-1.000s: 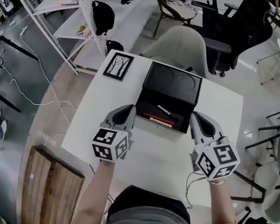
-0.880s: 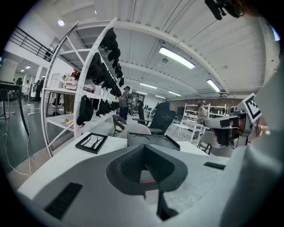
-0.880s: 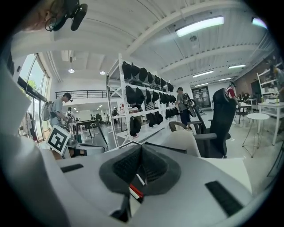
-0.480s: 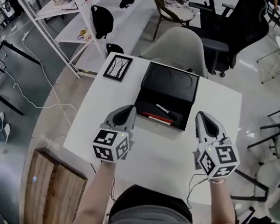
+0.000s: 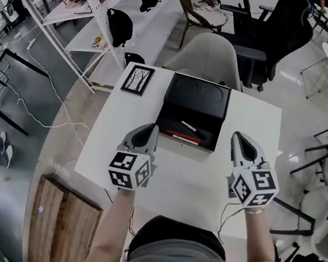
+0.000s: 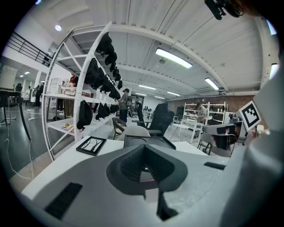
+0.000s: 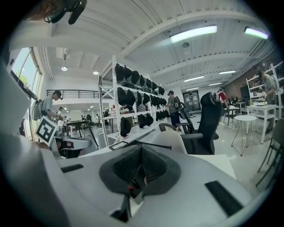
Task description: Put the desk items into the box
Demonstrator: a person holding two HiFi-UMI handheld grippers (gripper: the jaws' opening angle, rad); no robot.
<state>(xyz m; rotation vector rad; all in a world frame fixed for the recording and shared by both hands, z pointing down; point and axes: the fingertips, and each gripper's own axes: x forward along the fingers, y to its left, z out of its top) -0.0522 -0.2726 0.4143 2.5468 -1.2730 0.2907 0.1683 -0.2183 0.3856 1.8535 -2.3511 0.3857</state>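
Both the left gripper (image 5: 150, 128) and right gripper (image 5: 240, 138) have jaws pressed together, empty. Between them, slightly ahead, the open black box (image 5: 198, 96) holds a red pen (image 5: 181, 137) and marker (image 5: 193, 129).

A: Your counter (image 5: 249, 127) is white, your box (image 5: 198, 97) black, with a red pen (image 5: 181, 136) in it.
B: Your picture frame (image 5: 137, 79) is black too. Your left gripper (image 5: 150, 127) and right gripper (image 5: 239, 137) are grey, their cubes patterned in black-and-white squares.
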